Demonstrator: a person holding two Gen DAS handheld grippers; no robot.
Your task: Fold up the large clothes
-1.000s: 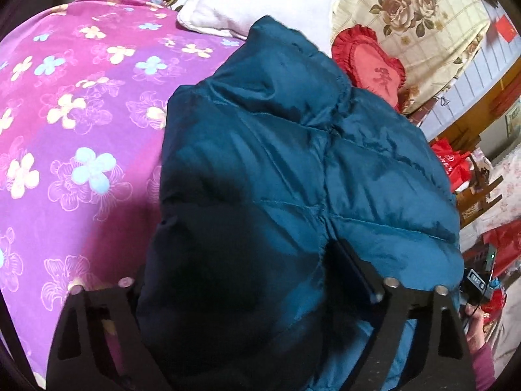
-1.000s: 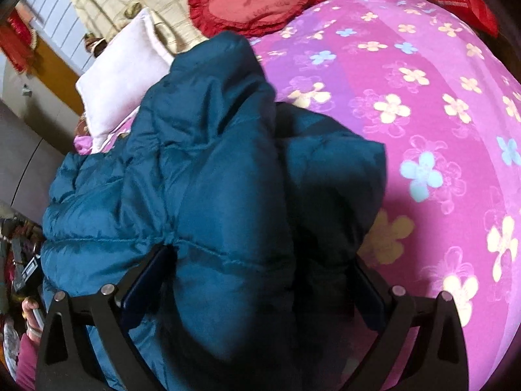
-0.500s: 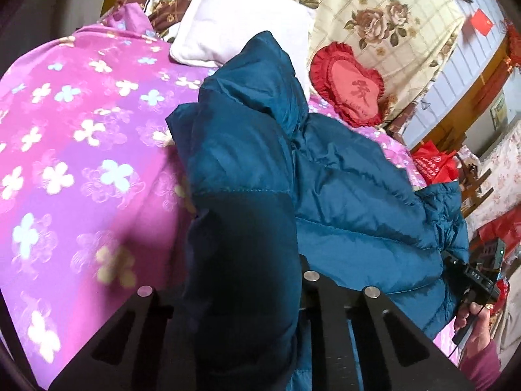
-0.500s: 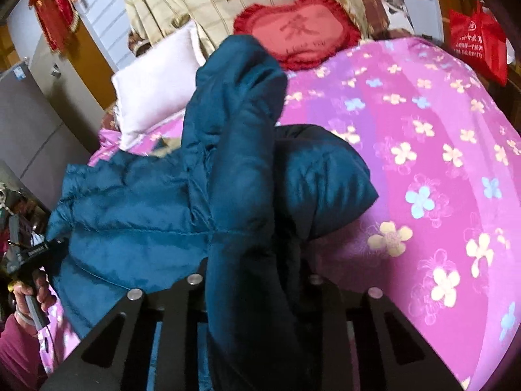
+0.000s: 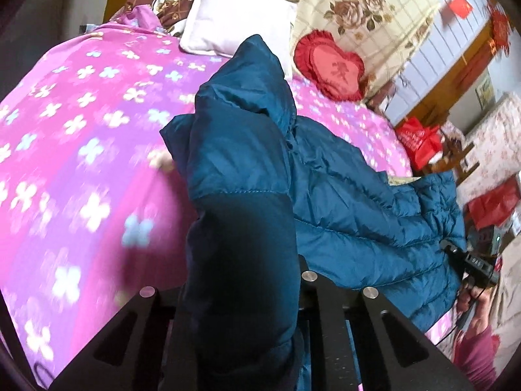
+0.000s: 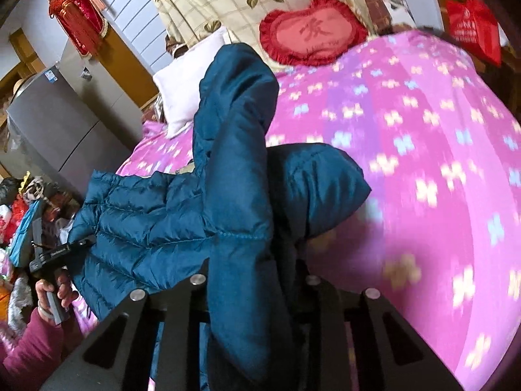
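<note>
A: How are the two grippers set?

B: The left gripper (image 5: 241, 296) is closed down on a thick fold of the teal puffer jacket (image 5: 358, 202), and the right gripper (image 6: 250, 293) is clamped on a fold of the same jacket (image 6: 156, 208). In each wrist view the padded fabric is pinched between the fingers and rises straight ahead of them.

A: Where is the jacket placed?

B: It is held up partly off the pink floral bedspread (image 5: 81, 163), while the rest is draped on the bedspread below the white pillow (image 5: 237, 22). In the right wrist view a rounded part, perhaps a hood or sleeve end, hangs just to the right of the gripped fold, above the bedspread (image 6: 439, 163).

A: What could go wrong from here?

B: The shell looks slick and the filling springy, so a fold could probably be squeezed out of the fingers if it is pulled hard. The loose hanging part may also be dragged under and the fold left lopsided. The bedspread is blurred, so fast motion is suggested, which would add to that risk.

A: What is counted?

B: Two grippers, one jacket, one white pillow, and one red heart-shaped cushion (image 5: 329, 65) beside the pillow are counted. Red bags are also seen beyond the bedspread, but their number cannot be told.
</note>
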